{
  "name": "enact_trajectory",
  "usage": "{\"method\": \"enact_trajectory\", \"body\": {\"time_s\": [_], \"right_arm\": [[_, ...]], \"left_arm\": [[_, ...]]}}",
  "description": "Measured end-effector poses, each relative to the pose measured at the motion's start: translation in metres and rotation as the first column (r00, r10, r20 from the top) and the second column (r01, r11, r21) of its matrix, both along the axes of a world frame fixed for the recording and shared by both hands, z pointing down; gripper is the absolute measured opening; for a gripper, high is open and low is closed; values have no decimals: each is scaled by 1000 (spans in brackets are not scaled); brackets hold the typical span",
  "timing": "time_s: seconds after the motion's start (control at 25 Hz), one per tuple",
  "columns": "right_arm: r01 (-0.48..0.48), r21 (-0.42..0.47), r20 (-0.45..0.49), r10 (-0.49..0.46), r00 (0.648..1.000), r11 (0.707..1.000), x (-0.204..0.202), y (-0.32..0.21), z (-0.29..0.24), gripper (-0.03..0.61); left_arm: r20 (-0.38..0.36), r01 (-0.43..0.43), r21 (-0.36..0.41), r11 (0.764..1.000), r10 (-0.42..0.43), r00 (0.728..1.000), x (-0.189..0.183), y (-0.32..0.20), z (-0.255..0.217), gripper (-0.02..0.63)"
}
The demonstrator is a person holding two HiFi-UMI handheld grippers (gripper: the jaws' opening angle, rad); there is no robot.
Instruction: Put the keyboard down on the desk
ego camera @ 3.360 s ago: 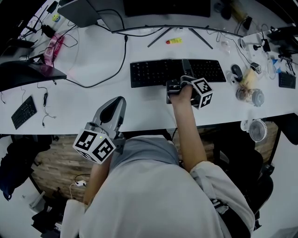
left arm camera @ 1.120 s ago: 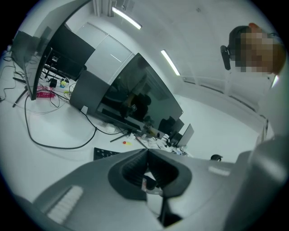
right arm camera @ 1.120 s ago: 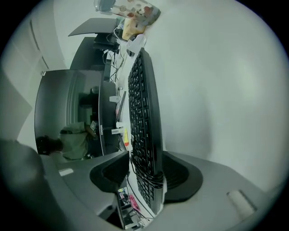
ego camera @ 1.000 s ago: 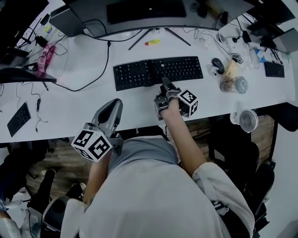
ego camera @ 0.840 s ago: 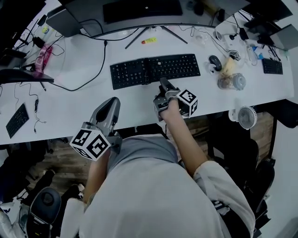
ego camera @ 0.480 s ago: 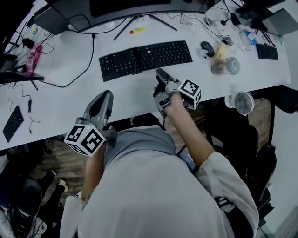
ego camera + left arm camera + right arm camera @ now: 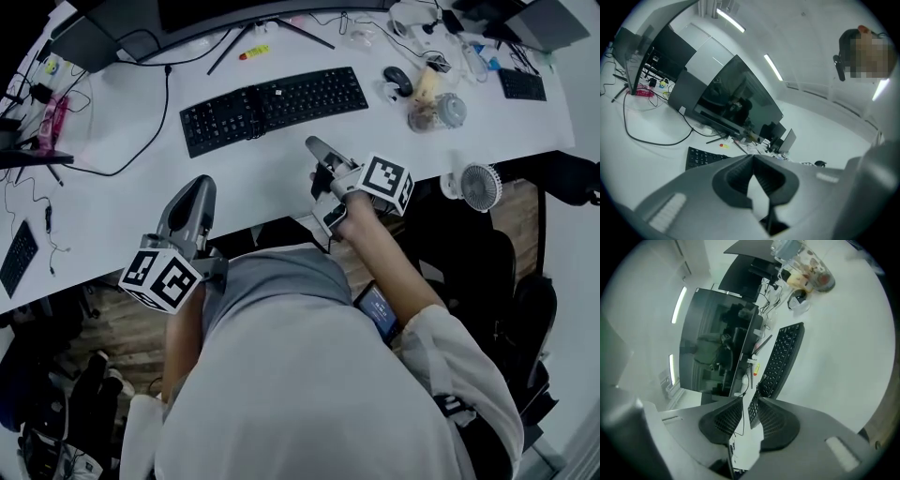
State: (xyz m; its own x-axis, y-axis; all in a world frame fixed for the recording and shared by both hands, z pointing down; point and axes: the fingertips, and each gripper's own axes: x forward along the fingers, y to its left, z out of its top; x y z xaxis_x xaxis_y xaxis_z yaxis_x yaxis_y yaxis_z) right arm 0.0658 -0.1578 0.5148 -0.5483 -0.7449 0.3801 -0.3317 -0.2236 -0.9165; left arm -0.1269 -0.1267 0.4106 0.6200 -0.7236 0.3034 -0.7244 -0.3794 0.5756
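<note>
lying flat on white desk [image 7: 253,178]: black keyboard [image 7: 272,110], key legends too small.

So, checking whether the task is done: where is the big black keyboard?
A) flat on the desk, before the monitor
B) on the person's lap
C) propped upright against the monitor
A: the keyboard lies flat on the white desk, left of the mouse.

Head view: soft, even overhead light. White desk [image 7: 258,180] bright, no hard shadows; floor [image 7: 103,328] below it dim. Corners black, straight lines bend toward edges. Both gripper views: round fisheye, dark rim, strong stretch at edges. Ceiling light strips [image 7: 773,68] glare white. Monitor [image 7: 719,343] mirrors room. Near foreground soft, out of focus; far desk sharper.
</note>
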Motion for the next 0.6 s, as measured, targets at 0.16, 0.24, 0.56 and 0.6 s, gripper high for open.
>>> {"method": "enact_trajectory", "body": {"time_s": [0.16, 0.24, 0.56, 0.6], "right_arm": [[47, 70, -77, -41, 996, 996, 5, 9, -17, 95], [68, 105, -112, -56, 992, 992, 8, 12, -25, 93], [170, 245, -331, -83, 940, 954, 20, 26, -57, 63], [186, 261, -367, -80, 927, 947, 22, 28, -61, 50]], "left_arm": [[1, 6, 7, 1000, -6, 1000, 3, 6, -3, 0], [2, 10, 19, 1000, -10, 1000, 4, 8, -5, 0], [38, 28, 67, 997, -30, 999, 8, 16, -14, 0], [50, 29, 76, 997, -33, 998, 8, 17, -15, 0]]}}
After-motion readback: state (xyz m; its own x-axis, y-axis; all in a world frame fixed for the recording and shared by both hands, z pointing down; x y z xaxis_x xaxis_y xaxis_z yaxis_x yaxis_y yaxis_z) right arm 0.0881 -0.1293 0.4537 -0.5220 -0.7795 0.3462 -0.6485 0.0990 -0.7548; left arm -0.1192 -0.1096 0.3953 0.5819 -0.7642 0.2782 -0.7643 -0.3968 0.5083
